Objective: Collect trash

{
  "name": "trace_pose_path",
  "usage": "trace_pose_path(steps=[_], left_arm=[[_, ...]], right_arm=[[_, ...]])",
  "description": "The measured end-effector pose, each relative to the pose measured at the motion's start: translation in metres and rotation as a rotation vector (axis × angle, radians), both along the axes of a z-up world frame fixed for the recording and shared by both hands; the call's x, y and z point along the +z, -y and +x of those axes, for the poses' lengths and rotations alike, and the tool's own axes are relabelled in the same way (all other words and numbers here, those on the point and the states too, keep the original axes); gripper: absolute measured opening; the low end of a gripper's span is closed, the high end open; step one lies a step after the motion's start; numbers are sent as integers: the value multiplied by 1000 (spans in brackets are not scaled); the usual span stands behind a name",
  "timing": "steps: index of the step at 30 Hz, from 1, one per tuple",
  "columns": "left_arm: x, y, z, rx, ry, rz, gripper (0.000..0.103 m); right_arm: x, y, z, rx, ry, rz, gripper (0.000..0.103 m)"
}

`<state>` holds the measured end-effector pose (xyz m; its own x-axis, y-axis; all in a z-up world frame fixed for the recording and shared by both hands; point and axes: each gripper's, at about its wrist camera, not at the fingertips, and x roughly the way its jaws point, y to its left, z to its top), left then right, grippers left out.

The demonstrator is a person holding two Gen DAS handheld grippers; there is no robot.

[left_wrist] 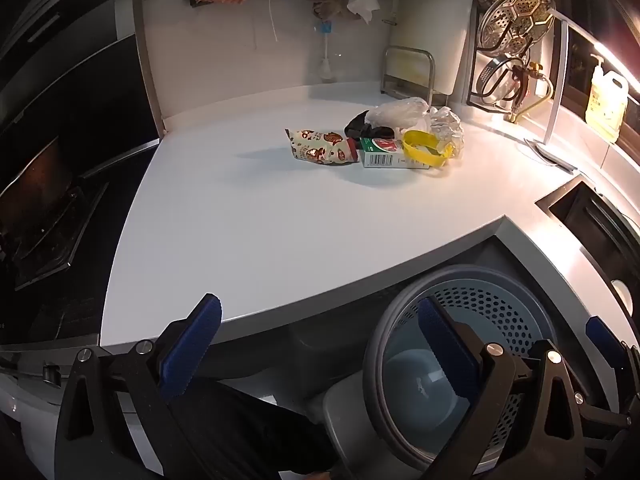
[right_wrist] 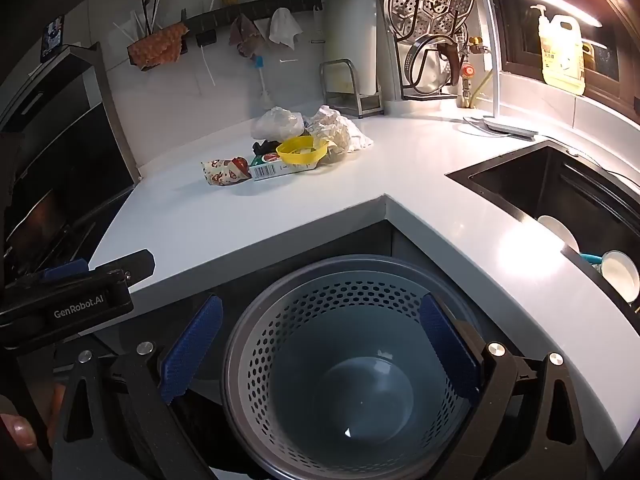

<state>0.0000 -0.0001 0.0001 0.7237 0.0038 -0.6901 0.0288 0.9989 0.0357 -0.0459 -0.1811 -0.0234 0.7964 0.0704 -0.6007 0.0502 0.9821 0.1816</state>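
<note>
A pile of trash lies on the white counter (left_wrist: pixel 248 216): a patterned snack bag (left_wrist: pixel 320 148), a green and white carton (left_wrist: pixel 384 154), a yellow plastic lid (left_wrist: pixel 426 146), a black scrap (left_wrist: pixel 362 124), a clear plastic bag (left_wrist: pixel 400 110) and crumpled paper (right_wrist: pixel 340 128). A grey perforated bin (right_wrist: pixel 340 360) stands on the floor below the counter corner, empty. My left gripper (left_wrist: pixel 320 352) is open and empty, low in front of the counter edge. My right gripper (right_wrist: pixel 320 356) is open and empty, directly above the bin.
A black stove (left_wrist: pixel 44 208) is on the left. A dark sink (right_wrist: pixel 568 208) with dishes is on the right. A white lamp (right_wrist: pixel 496 124), a rack with steamer trays (right_wrist: pixel 432 20) and a detergent jug (right_wrist: pixel 560 52) stand at the back.
</note>
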Motion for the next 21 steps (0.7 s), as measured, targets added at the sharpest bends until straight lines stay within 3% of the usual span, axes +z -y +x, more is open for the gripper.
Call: trace_pose_path(steps=[21], left_arm=[[1, -6, -4, 7, 10, 5, 97]], right_arm=[[3, -3, -1, 3, 9, -14, 94]])
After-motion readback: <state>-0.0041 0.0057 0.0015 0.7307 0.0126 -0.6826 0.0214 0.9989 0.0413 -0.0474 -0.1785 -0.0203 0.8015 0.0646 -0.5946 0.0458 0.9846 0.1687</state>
